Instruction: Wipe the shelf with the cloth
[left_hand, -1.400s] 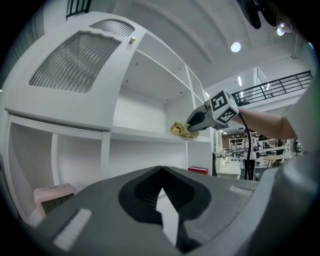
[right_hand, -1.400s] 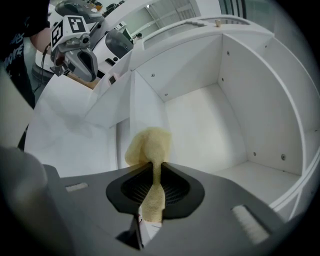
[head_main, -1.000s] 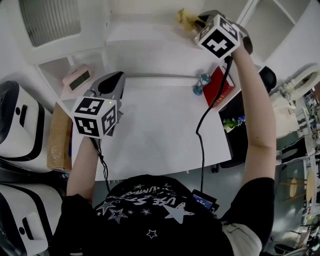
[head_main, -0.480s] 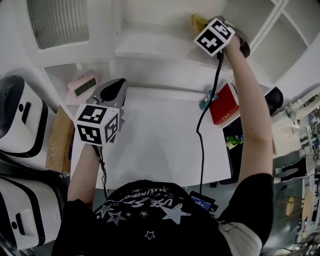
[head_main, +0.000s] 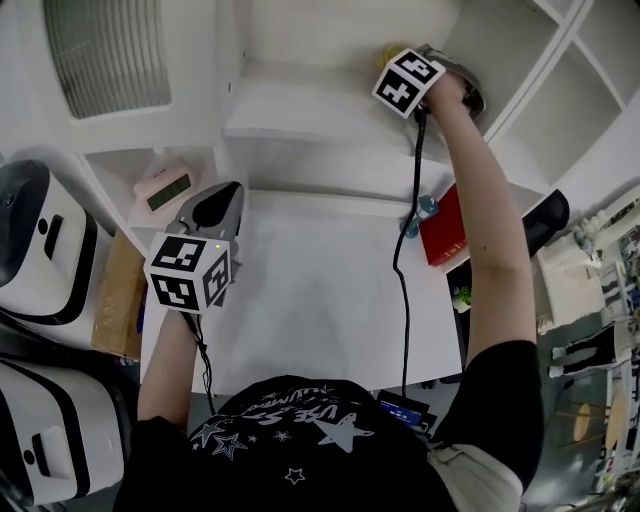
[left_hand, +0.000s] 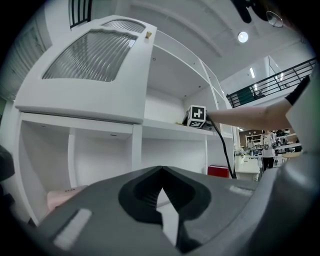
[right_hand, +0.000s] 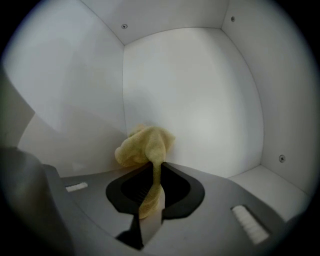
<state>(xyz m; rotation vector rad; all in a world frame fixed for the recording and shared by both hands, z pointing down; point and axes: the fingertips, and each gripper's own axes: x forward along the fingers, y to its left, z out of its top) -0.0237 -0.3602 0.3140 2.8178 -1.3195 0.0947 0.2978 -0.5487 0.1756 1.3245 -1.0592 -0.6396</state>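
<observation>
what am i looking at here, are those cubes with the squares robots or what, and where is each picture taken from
There is no robot here. A person holds a hand tool with two jaws, called a gripper, in each hand, and the patterned cubes are part of those tools. The head view comes from a camera on the person's head, looking steeply down. The other two come from cameras riding on each gripper, looking along its jaws. The right gripper is up inside a white shelf compartment, its jaws shut on a yellow cloth. The left gripper is held over the white table, jaws together with nothing between them. A pink clock sits in a lower compartment at the left, and a red box sits by the table's far right corner.
</observation>
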